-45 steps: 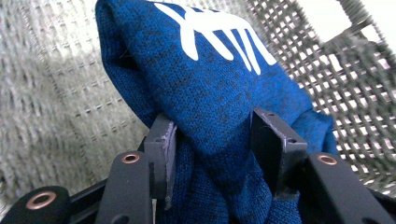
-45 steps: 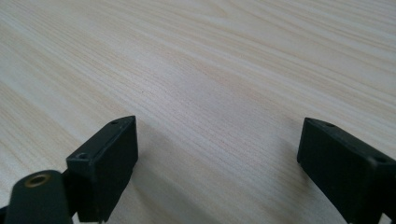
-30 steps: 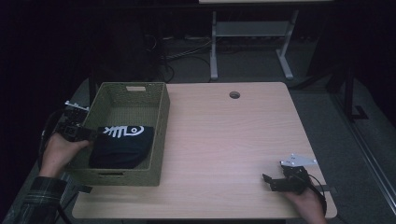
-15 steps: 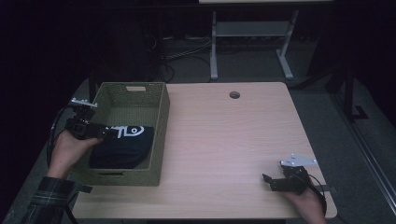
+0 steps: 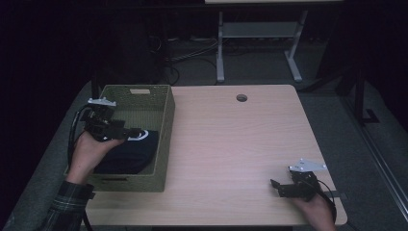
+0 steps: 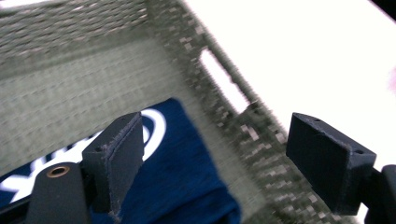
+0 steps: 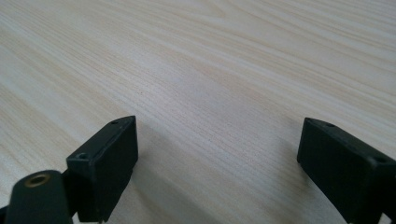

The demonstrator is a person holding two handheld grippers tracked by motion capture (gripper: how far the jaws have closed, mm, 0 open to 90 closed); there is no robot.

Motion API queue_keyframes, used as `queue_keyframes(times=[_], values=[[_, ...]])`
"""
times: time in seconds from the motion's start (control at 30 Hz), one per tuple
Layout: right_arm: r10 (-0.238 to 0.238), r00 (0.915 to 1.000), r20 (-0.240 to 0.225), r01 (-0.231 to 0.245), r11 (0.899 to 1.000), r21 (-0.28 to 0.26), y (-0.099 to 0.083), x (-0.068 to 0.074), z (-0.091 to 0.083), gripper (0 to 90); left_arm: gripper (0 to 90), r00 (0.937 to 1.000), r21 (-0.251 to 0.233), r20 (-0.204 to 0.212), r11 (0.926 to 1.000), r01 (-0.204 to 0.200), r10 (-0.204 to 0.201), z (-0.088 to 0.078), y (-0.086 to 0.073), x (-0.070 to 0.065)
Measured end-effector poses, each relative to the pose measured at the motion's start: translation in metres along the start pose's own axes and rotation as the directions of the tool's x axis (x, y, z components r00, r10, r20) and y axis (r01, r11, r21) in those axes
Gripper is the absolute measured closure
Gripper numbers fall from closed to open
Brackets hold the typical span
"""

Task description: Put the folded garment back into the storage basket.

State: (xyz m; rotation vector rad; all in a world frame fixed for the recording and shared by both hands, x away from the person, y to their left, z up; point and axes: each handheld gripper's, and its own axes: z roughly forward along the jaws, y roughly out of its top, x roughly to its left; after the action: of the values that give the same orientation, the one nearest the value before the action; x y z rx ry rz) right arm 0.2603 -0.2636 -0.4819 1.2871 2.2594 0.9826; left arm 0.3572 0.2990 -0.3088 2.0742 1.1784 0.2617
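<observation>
The left gripper (image 5: pixel 132 132) hovers over the woven basket (image 5: pixel 163 139), its jaws just opened wide with nothing pressed between them; the folded navy cloth (image 6: pixel 187 182) lies on the basket floor below and beyond its fingers. The right gripper (image 5: pixel 275 186) rests low on the table (image 7: pixel 224 70), jaws spread and empty, well apart from the basket.

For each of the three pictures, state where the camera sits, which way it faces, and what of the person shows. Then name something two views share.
High view: above the person's side, looking forward and down on the table; both forearms, left gripper, right gripper.
Left gripper view: on that gripper, looking into the woven basket; open jaws.
Right gripper view: low over bare wood; open jaws.
Shared: the navy cloth in the basket, high and left gripper views.
</observation>
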Motion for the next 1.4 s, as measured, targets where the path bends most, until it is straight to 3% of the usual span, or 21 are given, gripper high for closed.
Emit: queue_keyframes(times=[0.47,0.83,1.0,1.17,1.4], values=[[0.000,1.0000,0.000,0.000,1.000,-0.001,0.000,0.000,0.000,12.1,14.2,0.9959,-0.073,0.064,0.9956,-0.059,0.063,0.021,0.006,-0.050],[0.000,1.0000,-0.001,0.000,1.000,-0.001,0.000,0.000,0.000,12.1,13.9,0.9815,-0.083,0.144,0.9899,-0.115,0.126,0.052,0.013,-0.097],[-0.001,1.0000,-0.002,0.001,1.000,-0.001,0.000,0.000,0.000,12.1,13.6,0.9765,-0.098,0.172,0.9886,-0.114,0.129,0.067,0.014,-0.116],[-0.002,1.0000,-0.004,0.002,1.000,-0.001,0.000,0.000,0.000,12.0,13.6,0.9713,-0.113,0.192,0.9863,-0.120,0.140,0.080,0.012,-0.135],[-0.002,1.0000,-0.004,0.002,1.000,-0.002,0.000,0.000,0.000,12.0,13.6,0.9630,-0.099,0.205,0.9826,-0.157,0.175,0.102,0.003,-0.158]])
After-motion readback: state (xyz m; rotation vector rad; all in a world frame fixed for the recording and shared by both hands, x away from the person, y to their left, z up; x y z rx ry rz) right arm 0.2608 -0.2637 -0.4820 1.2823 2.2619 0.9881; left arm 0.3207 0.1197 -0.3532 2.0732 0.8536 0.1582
